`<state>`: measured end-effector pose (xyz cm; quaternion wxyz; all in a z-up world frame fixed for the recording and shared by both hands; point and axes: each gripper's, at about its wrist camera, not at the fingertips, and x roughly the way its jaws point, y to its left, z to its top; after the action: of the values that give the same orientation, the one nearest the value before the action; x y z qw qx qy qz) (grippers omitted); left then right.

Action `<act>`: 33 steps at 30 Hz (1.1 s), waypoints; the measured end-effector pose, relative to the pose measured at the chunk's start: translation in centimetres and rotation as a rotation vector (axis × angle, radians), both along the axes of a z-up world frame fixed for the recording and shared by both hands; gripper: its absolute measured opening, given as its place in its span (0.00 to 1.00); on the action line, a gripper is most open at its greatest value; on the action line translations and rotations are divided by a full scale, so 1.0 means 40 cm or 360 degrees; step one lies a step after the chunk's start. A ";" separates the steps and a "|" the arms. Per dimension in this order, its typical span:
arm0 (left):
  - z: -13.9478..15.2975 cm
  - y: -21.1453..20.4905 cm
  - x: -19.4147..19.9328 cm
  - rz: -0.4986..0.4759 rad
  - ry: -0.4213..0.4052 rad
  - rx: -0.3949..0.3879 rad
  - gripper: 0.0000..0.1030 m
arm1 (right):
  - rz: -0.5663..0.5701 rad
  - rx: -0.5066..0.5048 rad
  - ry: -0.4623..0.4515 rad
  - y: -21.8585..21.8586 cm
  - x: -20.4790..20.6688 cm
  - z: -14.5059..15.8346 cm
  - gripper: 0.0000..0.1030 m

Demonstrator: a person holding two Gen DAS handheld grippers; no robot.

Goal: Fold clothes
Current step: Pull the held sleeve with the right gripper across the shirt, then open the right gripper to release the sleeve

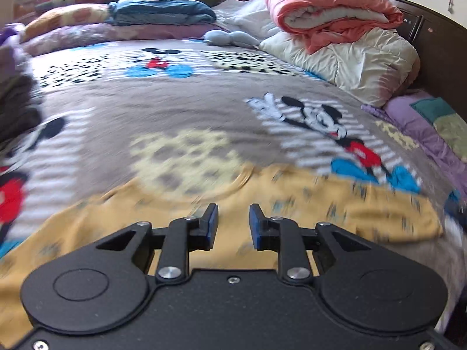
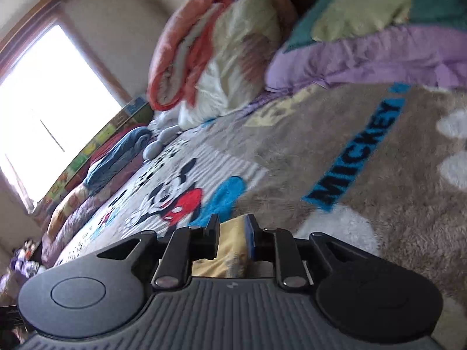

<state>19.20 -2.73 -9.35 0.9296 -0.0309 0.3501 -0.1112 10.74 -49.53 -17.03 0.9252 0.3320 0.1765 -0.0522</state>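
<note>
A yellow patterned garment [image 1: 292, 201] lies spread across the near part of the bed on the grey Mickey Mouse blanket [image 1: 175, 108]. My left gripper [image 1: 233, 218] hovers just above it, jaws apart and empty. In the right wrist view, my right gripper [image 2: 233, 227] is tilted sideways and shut on a bunched fold of the same yellow garment [image 2: 230, 248], held above the blanket [image 2: 379, 160]. The view is motion-blurred.
A rolled pink and white quilt [image 1: 329, 14] and a white pillow [image 1: 364, 67] lie at the back right by the dark headboard [image 1: 432, 35]. Folded blue cloth [image 1: 163, 11] sits at the back. Dark clothes [image 1: 14, 108] lie at the left edge. A purple quilt [image 2: 364, 55] borders the blanket.
</note>
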 end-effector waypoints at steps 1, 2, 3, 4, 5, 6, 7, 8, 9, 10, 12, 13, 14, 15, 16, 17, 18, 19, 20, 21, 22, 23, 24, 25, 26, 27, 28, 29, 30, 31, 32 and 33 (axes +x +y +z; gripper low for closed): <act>-0.003 0.020 -0.034 0.0019 0.0009 0.0007 0.26 | 0.0052 -0.0044 -0.0008 0.018 -0.003 0.011 0.21; -0.007 0.039 -0.068 0.0039 0.0019 0.0014 0.27 | 0.0119 -0.0076 -0.0014 0.039 -0.006 0.021 0.21; -0.010 0.056 -0.100 0.0059 0.0035 0.0022 0.27 | 0.0187 -0.0107 -0.0020 0.060 -0.009 0.032 0.21; -0.013 0.070 -0.133 0.0083 0.0051 0.0025 0.27 | 0.0256 -0.0129 -0.0019 0.082 -0.014 0.042 0.22; -0.017 0.082 -0.165 0.0118 0.0069 0.0018 0.27 | 0.0329 -0.0129 -0.0003 0.106 -0.022 0.050 0.26; -0.023 0.096 -0.198 0.0161 0.0094 -0.0001 0.27 | 0.0402 -0.0130 0.0014 0.130 -0.030 0.058 0.28; -0.029 0.113 -0.228 0.0221 0.0122 -0.0041 0.27 | 0.0472 -0.0115 0.0041 0.153 -0.038 0.063 0.31; -0.036 0.132 -0.256 0.0286 0.0152 -0.0086 0.29 | 0.0534 -0.0068 0.0092 0.174 -0.049 0.061 0.35; -0.042 0.150 -0.284 0.0351 0.0181 -0.0131 0.31 | 0.0595 -0.0020 0.0144 0.195 -0.060 0.059 0.38; -0.049 0.168 -0.313 0.0416 0.0211 -0.0176 0.38 | 0.0651 0.0033 0.0195 0.214 -0.072 0.055 0.39; -0.060 0.201 -0.358 0.0515 0.0263 -0.0327 0.39 | 0.0726 0.0129 0.0286 0.248 -0.099 0.043 0.43; -0.065 0.218 -0.380 0.0562 0.0289 -0.0406 0.39 | 0.0750 0.0160 0.0312 0.261 -0.110 0.042 0.43; -0.069 0.219 -0.392 0.0563 0.0300 -0.0436 0.39 | 0.0770 0.0192 0.0334 0.273 -0.120 0.041 0.44; -0.072 0.215 -0.401 0.0552 0.0307 -0.0453 0.39 | 0.0780 0.0230 0.0349 0.281 -0.125 0.043 0.46; -0.075 0.212 -0.409 0.0540 0.0314 -0.0470 0.39 | 0.0800 0.0263 0.0371 0.289 -0.127 0.044 0.46; -0.078 0.209 -0.418 0.0529 0.0322 -0.0488 0.39 | 0.0819 0.0278 0.0405 0.300 -0.128 0.043 0.51; -0.082 0.206 -0.426 0.0517 0.0329 -0.0505 0.39 | 0.0838 0.0283 0.0441 0.312 -0.129 0.039 0.55; -0.085 0.202 -0.435 0.0506 0.0337 -0.0522 0.39 | 0.0859 0.0294 0.0465 0.325 -0.137 0.033 0.55; -0.088 0.199 -0.443 0.0494 0.0344 -0.0539 0.39 | 0.0880 0.0306 0.0489 0.337 -0.145 0.026 0.55; -0.092 0.196 -0.452 0.0483 0.0351 -0.0556 0.38 | 0.0902 0.0308 0.0511 0.350 -0.152 0.022 0.53; -0.095 0.193 -0.461 0.0471 0.0358 -0.0573 0.33 | 0.0921 0.0278 0.0524 0.362 -0.156 0.019 0.51; -0.104 0.187 -0.467 0.0455 0.0362 -0.0558 0.22 | 0.0934 0.0224 0.0533 0.373 -0.157 0.016 0.38; -0.103 0.188 -0.473 0.0460 0.0350 -0.0562 0.05 | 0.0939 0.0185 0.0544 0.381 -0.157 0.012 0.15; -0.099 0.191 -0.479 0.0471 0.0335 -0.0574 0.05 | 0.0921 0.0196 0.0550 0.376 -0.158 0.009 0.09; -0.094 0.194 -0.484 0.0482 0.0319 -0.0586 0.05 | 0.0889 0.0243 0.0532 0.362 -0.165 0.014 0.09; -0.090 0.198 -0.490 0.0493 0.0304 -0.0598 0.03 | 0.0861 0.0275 0.0526 0.350 -0.171 0.017 0.09; -0.089 0.197 -0.493 0.0498 0.0300 -0.0591 0.02 | 0.0843 0.0272 0.0543 0.345 -0.173 0.014 0.09; -0.090 0.196 -0.495 0.0502 0.0300 -0.0579 0.02 | 0.0826 0.0269 0.0561 0.340 -0.175 0.011 0.09; -0.090 0.194 -0.497 0.0507 0.0299 -0.0567 0.02 | 0.0814 0.0275 0.0579 0.335 -0.176 0.006 0.10; -0.090 0.193 -0.499 0.0511 0.0298 -0.0556 0.03 | 0.0816 0.0305 0.0597 0.332 -0.175 -0.003 0.10; -0.091 0.192 -0.501 0.0515 0.0297 -0.0544 0.07 | 0.0812 0.0321 0.0600 0.328 -0.177 -0.006 0.14; -0.091 0.190 -0.503 0.0519 0.0296 -0.0532 0.10 | 0.0794 0.0300 0.0562 0.325 -0.184 0.010 0.21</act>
<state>-0.92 4.87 -13.01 0.8809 -0.2504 0.4014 -0.0129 3.36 -36.53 -16.63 0.8296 0.3484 0.4145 0.1360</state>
